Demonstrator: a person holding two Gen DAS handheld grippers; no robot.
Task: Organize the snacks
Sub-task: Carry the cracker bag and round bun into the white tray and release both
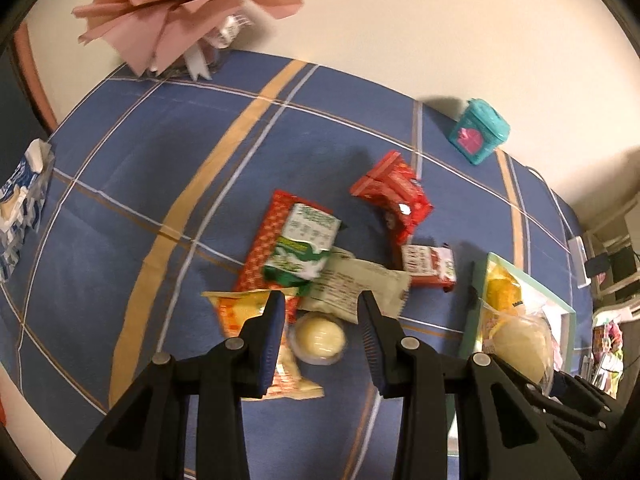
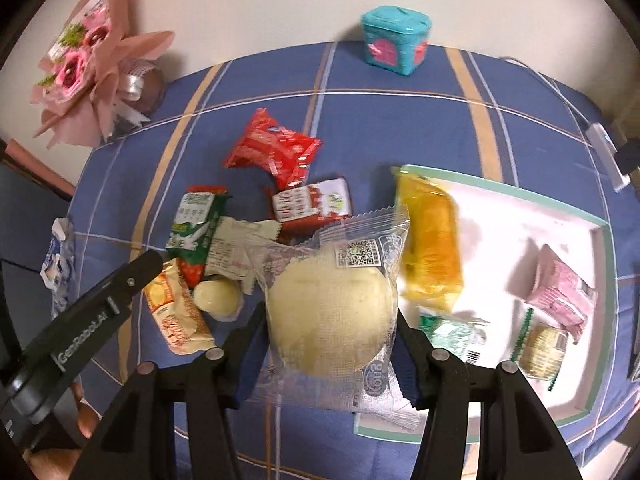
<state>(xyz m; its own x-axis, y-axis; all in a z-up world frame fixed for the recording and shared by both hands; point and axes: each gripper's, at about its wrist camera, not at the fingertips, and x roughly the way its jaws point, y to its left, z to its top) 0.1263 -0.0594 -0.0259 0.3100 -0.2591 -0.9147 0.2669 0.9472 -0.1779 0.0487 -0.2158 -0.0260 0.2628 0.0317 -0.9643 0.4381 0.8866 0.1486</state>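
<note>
Nearest the right wrist camera, a pale round bun in a clear wrapper (image 2: 332,312) is clamped between the right gripper (image 2: 326,330) fingers, held above the near left corner of a white tray with a green rim (image 2: 600,232). On the tray lie a yellow-orange packet (image 2: 432,248) along its left side, a green-and-white packet (image 2: 452,332) just in front of that, a pink packet (image 2: 560,292) toward the right edge and a small round cake (image 2: 542,346) beside it.

Left of the tray, on the blue checked worktop (image 1: 120,200), the loose snacks form a heap: a crumpled red bag (image 1: 394,196) farthest back, a red-and-white bar (image 1: 428,264), a green-and-white sachet (image 1: 304,248) resting on a long red packet (image 1: 264,240), a cream packet (image 1: 356,284), an orange-yellow packet (image 1: 244,312) and a small round pale snack (image 1: 320,338).

The left gripper (image 1: 322,310) hovers with its fingers spread apart on either side of that small round snack, not touching it.

At the far edge stand a pink bouquet (image 1: 176,4) and a teal box (image 1: 478,130); a blue-and-white bag (image 1: 20,204) lies at the left edge.
</note>
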